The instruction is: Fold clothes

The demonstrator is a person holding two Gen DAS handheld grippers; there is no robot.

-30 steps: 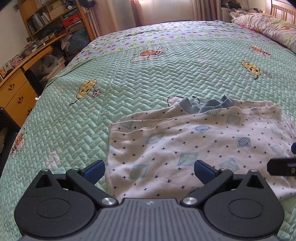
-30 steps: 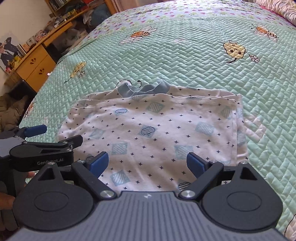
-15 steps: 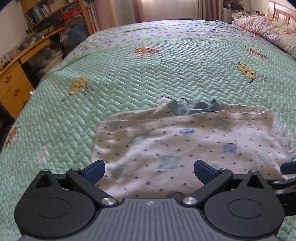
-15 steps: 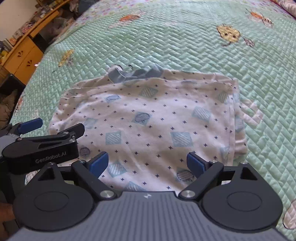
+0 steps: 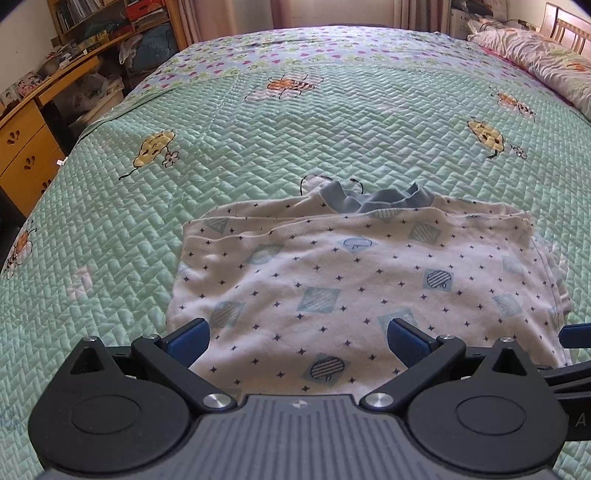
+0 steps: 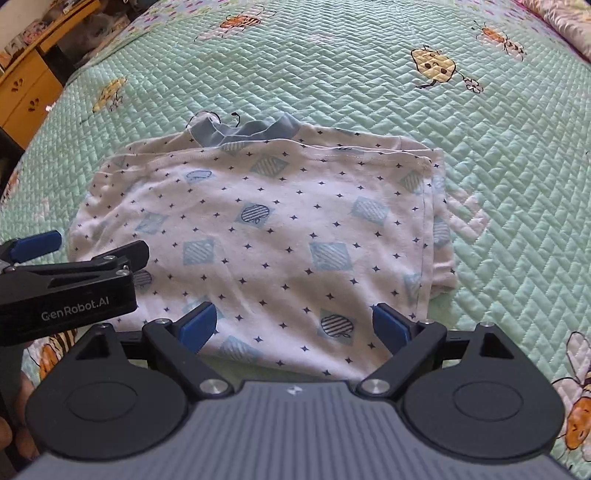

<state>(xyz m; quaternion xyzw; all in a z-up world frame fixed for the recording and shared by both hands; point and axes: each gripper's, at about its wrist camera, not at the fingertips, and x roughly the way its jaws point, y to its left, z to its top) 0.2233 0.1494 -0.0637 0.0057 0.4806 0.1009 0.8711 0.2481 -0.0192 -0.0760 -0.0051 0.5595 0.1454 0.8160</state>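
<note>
A white shirt [image 5: 369, 273] with small dark stars, blue squares and a blue collar [image 5: 373, 197] lies folded flat on the green quilted bed [image 5: 295, 129]. Its near hem is just in front of both grippers. My left gripper [image 5: 297, 338] is open above the shirt's near left part, nothing between its blue pads. My right gripper [image 6: 293, 325] is open over the near edge of the shirt [image 6: 280, 229], also holding nothing. The left gripper [image 6: 70, 266] shows side-on at the left of the right wrist view, its fingers apart beside the shirt's left edge.
A wooden desk with drawers [image 5: 26, 147] and bookshelves [image 5: 110, 18] stand left of the bed. A pillow [image 5: 535, 51] lies at the far right. The quilt [image 6: 498, 147] stretches bare beyond and right of the shirt. A hand [image 6: 14, 439] shows at the lower left.
Both grippers have shifted slightly and drawn in over the shirt's near edge, still open. The shirt lies the same way, its folded shape unchanged.
</note>
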